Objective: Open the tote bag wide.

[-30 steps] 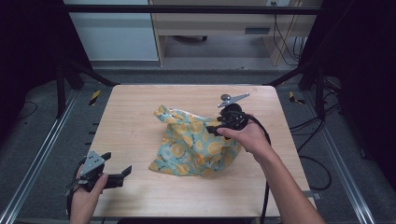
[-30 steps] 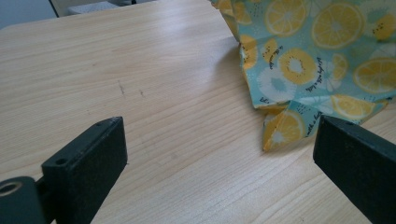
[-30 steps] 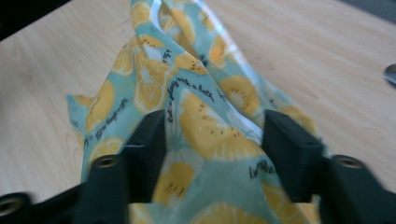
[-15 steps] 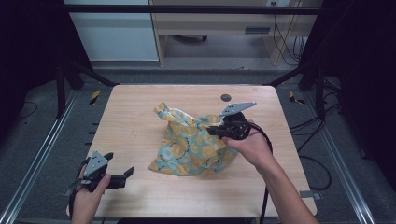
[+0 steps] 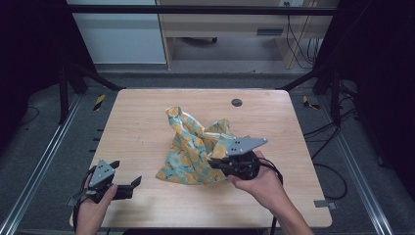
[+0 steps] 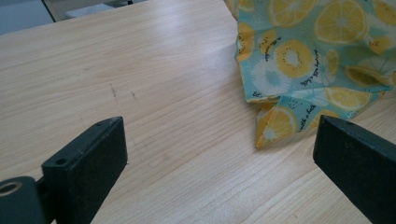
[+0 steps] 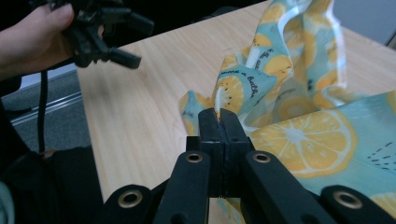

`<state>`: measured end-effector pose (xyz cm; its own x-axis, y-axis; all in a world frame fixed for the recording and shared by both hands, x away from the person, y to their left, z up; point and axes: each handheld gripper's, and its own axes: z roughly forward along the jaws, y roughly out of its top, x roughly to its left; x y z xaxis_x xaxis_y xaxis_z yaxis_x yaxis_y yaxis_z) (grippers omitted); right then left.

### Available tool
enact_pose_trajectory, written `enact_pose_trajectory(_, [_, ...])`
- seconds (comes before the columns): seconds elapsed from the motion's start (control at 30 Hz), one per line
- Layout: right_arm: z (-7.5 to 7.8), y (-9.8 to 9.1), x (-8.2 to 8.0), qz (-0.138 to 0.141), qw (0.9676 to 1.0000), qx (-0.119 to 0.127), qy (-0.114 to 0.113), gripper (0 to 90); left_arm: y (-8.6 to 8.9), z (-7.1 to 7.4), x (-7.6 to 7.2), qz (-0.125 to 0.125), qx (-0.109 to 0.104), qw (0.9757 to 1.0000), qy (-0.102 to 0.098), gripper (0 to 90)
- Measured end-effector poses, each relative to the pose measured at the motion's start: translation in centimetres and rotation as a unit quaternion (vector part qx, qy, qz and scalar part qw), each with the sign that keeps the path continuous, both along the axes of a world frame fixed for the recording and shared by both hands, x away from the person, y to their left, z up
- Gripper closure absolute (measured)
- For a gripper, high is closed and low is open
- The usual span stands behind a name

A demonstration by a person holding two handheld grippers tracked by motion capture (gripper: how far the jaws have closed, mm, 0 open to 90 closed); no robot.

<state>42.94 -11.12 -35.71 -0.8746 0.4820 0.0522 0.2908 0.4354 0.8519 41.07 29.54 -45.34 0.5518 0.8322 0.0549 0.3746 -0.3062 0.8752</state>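
Note:
A teal cloth printed with lemon slices lies rumpled in the middle of the wooden table, with one corner standing up at the back. My right gripper is at the cloth's near right side and is shut on a fold of its edge. In the right gripper view that thin edge shows pinched between the closed jaws, and the cloth spreads to the right. My left gripper rests open near the table's near left corner. The cloth's corner lies just beyond its jaws.
A small dark round disc sits in the tabletop near the far edge. Metal frame rails run along both sides of the table. Bare wood stretches left of the cloth. The left hand and its gripper show in the right gripper view.
My right gripper has closed on the cloth's far right edge and pulled it toward the near side, folding the cloth over itself. The left gripper has stayed put.

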Motion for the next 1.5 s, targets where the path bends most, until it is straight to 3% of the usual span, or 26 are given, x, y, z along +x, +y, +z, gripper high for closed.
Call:
enact_pose_trajectory(0.33, [-3.9,-0.4,-2.0,0.006,0.9996,0.004,0.028,89.9,-0.2,0.0,-0.2,0.001,-0.004,1.0000,-0.003,2.5])
enact_pose_trajectory(0.37, [-4.9,-0.4,-2.2,0.006,0.9992,0.005,0.038,89.8,-0.3,0.0,-0.2,0.002,-0.004,1.0000,-0.004,2.5])
enact_pose_trajectory(0.5, [-6.1,-0.2,-2.6,0.011,0.9986,0.008,0.050,89.7,-0.4,0.0,-0.2,-0.001,-0.004,1.0000,-0.003,2.5])
enact_pose_trajectory(0.53, [-7.0,0.0,-2.9,0.014,0.9981,0.010,0.059,89.7,-0.4,-0.1,-0.2,-0.002,-0.003,1.0000,-0.002,2.5])
enact_pose_trajectory(0.9, [-10.1,0.6,-3.4,0.010,0.9965,-0.008,0.083,89.4,-0.9,0.0,-0.3,-0.010,-0.002,0.9999,-0.005,2.7])
enact_pose_trajectory(1.03, [-12.2,1.0,-3.5,0.004,0.9947,-0.022,0.100,89.4,-1.1,0.1,-0.5,-0.017,-0.004,0.9998,-0.008,2.9])
enact_pose_trajectory(1.27, [-13.1,1.3,-3.4,-0.006,0.9943,-0.043,0.098,89.2,-1.2,0.5,-0.7,-0.019,-0.014,0.9996,-0.018,4.4])
enact_pose_trajectory(1.33, [-13.3,1.2,-3.4,-0.013,0.9936,-0.060,0.095,89.0,-1.4,1.0,-0.9,-0.023,-0.020,0.9991,-0.029,4.6])
enact_pose_trajectory(1.5, [-13.5,1.3,-3.6,-0.009,0.9939,-0.057,0.094,87.3,-2.4,2.0,-0.9,-0.038,-0.017,0.9985,-0.036,5.3])
